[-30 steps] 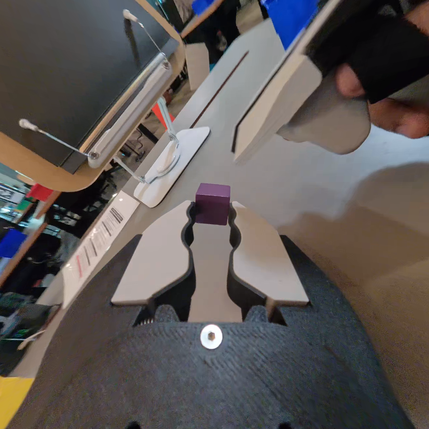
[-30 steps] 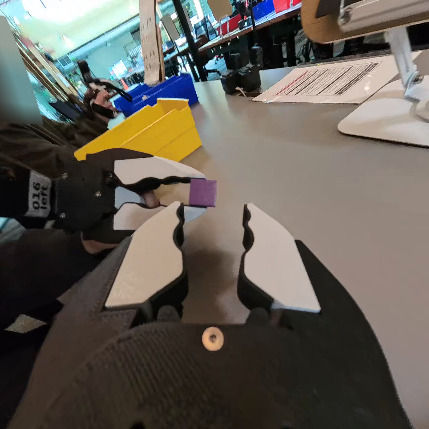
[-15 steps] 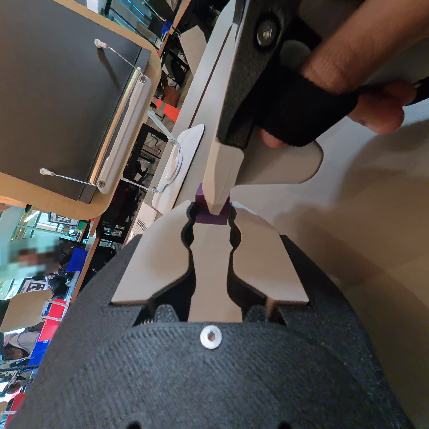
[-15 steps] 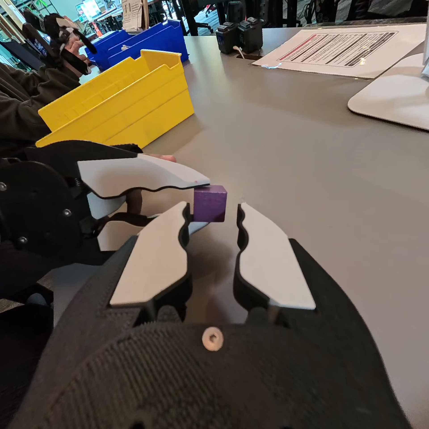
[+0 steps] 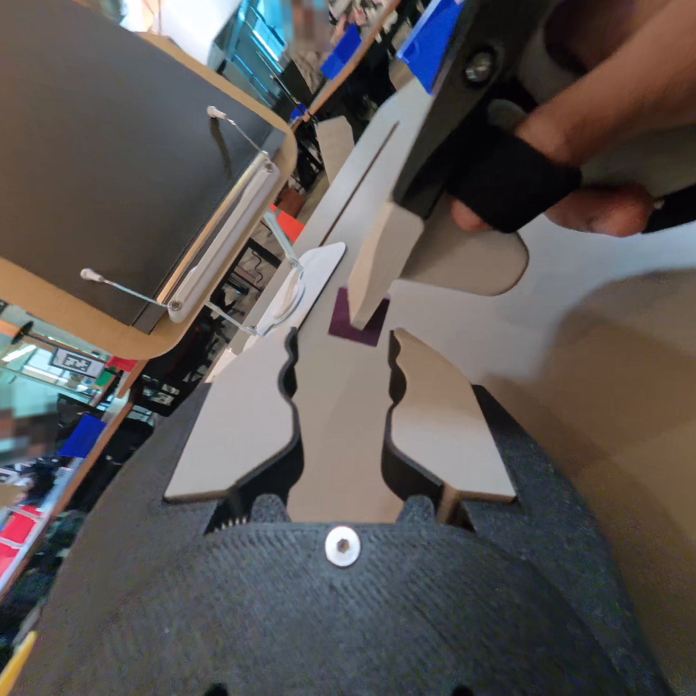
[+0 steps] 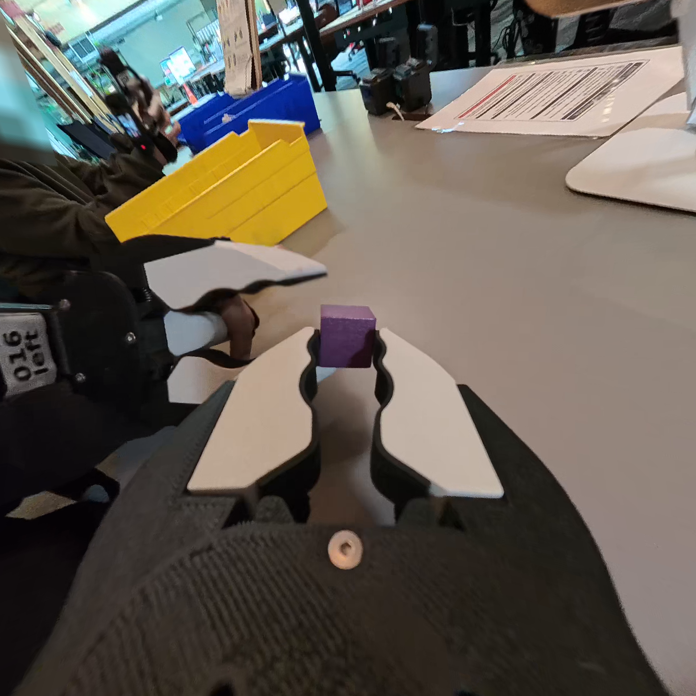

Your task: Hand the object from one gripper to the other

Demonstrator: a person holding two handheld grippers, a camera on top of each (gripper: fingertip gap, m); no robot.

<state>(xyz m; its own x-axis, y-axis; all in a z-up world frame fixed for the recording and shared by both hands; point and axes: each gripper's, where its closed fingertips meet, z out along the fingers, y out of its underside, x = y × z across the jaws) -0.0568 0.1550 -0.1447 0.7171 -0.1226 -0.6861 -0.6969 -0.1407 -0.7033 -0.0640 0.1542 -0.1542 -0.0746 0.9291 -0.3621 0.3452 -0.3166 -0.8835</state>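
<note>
Above grey table (image 6: 527, 301): cube (image 6: 346, 337) (purple) between right jaws.

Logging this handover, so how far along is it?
Done: the left gripper stands open, clear of the purple cube. In hand: the right gripper is clamped on the cube above the grey table. Left: only drawing the grippers apart.

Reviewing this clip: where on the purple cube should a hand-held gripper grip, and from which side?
On two opposite flat faces, approaching level from the side, as the right hand-held gripper does now: the purple cube sits squarely between its fingertips, above the table.
</note>
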